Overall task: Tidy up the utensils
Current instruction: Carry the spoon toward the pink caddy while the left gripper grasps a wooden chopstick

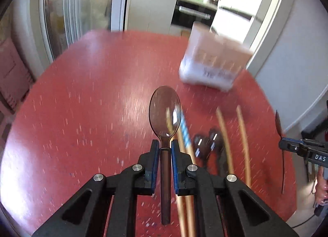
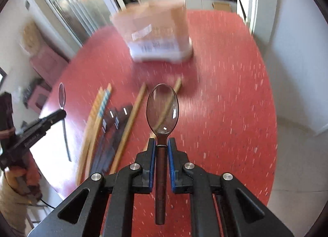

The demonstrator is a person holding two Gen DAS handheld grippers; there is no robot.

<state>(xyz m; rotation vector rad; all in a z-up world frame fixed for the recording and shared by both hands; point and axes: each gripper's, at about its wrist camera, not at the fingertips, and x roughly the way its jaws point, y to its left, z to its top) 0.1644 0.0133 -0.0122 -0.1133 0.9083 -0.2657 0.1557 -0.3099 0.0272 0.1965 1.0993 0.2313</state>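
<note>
Left wrist view: left tool [image 1: 165, 144] is clamped on the neck of a translucent brown plastic spoon [image 1: 165, 112], bowl forward, handle running back between the blue pads [image 1: 174, 155]; it hangs above the red speckled bench [image 1: 82, 93]. Grip sits right at the neck, so the long handle could pivot or slip if it gets knocked. Below lie wooden chopsticks [image 1: 224, 134], a blue-and-white striped pair [image 1: 184, 130] and dark plastic cutlery [image 1: 207, 142], loose and crowded; a low pass could scatter them. White-and-tan utensil caddy [image 1: 213, 60] stands near the far right edge, blurred, so compartments are unreadable; the likely risk is a wrong slot or clipping the rim. Right wrist view: right tool [image 2: 162, 144] holds a second translucent brown spoon [image 2: 162, 108] the same way, above the bench, caddy [image 2: 155, 34] ahead. Both tools heading for one caddy could collide there. The left tool's thin spoon [image 2: 62, 95] sticks out at the left.
</note>
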